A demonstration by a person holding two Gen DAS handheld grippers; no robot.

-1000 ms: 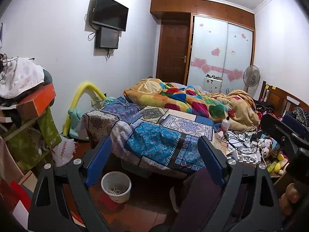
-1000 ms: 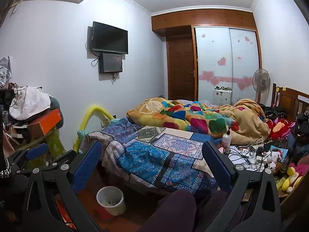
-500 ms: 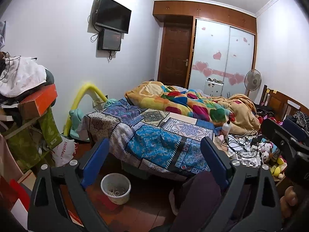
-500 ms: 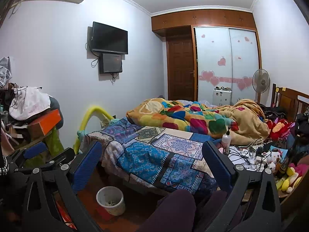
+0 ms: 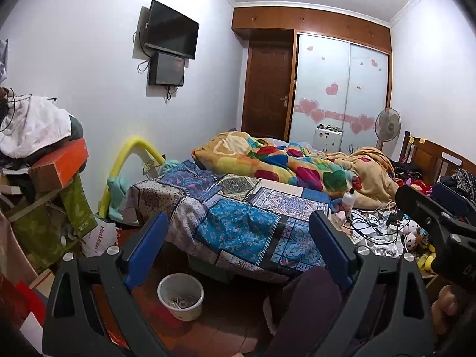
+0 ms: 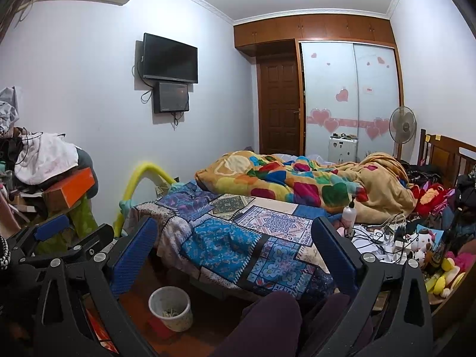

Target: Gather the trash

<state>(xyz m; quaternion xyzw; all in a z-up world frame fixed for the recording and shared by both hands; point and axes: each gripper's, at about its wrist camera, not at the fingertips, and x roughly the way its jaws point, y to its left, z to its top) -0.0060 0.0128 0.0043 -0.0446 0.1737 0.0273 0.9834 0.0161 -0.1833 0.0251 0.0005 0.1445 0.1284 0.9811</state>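
Note:
A small white trash bin (image 5: 180, 296) with scraps inside stands on the wooden floor at the foot of the bed; it also shows in the right wrist view (image 6: 170, 303). My left gripper (image 5: 238, 247) is open and empty, held above the floor and facing the bed. My right gripper (image 6: 235, 255) is open and empty, also facing the bed. The left gripper's body shows at the left of the right wrist view (image 6: 59, 238). The right gripper's body shows at the right of the left wrist view (image 5: 434, 229).
A bed with a patchwork quilt (image 5: 244, 217) and a colourful blanket (image 5: 282, 163) fills the middle. Cables, a bottle (image 5: 348, 199) and toys clutter the right side. A pile of boxes and clothes (image 5: 44, 166) stands at left. My legs (image 6: 267, 321) are below.
Both views have shifted only slightly; the left gripper has tilted up a little. Both grippers stay open and empty.

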